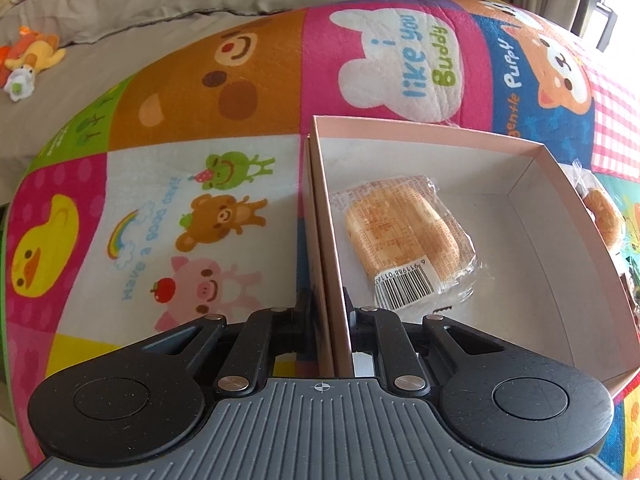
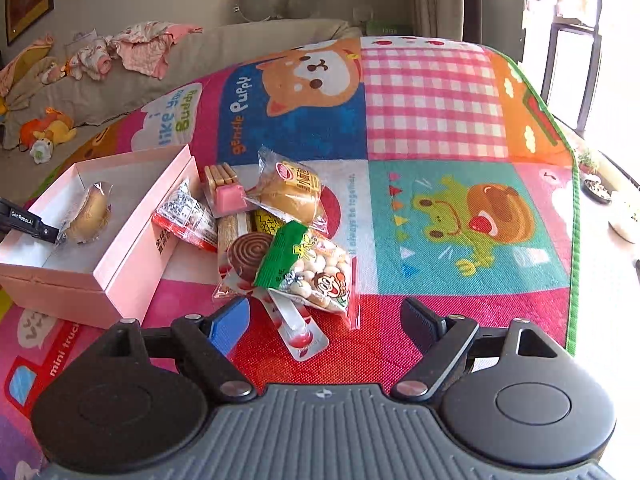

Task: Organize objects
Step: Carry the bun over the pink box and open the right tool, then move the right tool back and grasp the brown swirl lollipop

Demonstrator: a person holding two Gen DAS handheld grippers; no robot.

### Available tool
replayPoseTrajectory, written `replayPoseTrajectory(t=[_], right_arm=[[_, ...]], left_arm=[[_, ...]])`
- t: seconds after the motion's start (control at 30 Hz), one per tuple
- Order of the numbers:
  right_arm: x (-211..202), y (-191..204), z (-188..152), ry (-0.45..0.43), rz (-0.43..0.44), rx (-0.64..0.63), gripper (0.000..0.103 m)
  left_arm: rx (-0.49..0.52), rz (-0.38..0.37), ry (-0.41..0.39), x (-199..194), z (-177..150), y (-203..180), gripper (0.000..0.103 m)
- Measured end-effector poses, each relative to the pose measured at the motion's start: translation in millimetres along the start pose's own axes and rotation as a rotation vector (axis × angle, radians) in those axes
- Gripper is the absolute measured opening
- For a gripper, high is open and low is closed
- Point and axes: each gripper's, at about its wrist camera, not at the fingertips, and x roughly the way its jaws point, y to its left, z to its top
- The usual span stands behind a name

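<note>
While the left tool pinched the pink cardboard box's wall, the spread right tool should descend squarely over the green-topped snack bag beside that box.

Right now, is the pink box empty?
No. The box holds one wrapped bread; the other snacks lie outside on the mat.

Bun half behind box wall
</note>
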Motion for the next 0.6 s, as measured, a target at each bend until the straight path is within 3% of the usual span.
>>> replayPoseTrajectory(t=[0.3, 0.6], right_arm=[[14, -3, 20, -0.026, 0.062, 0.057, 0.083], [92, 23, 122, 0.036, 0.194, 0.157, 0.083]], left_arm=[[0.007, -0.001, 0.005, 0, 0, 0, 0.014], [0.009, -0.002, 0.006, 0, 0, 0, 0.014]])
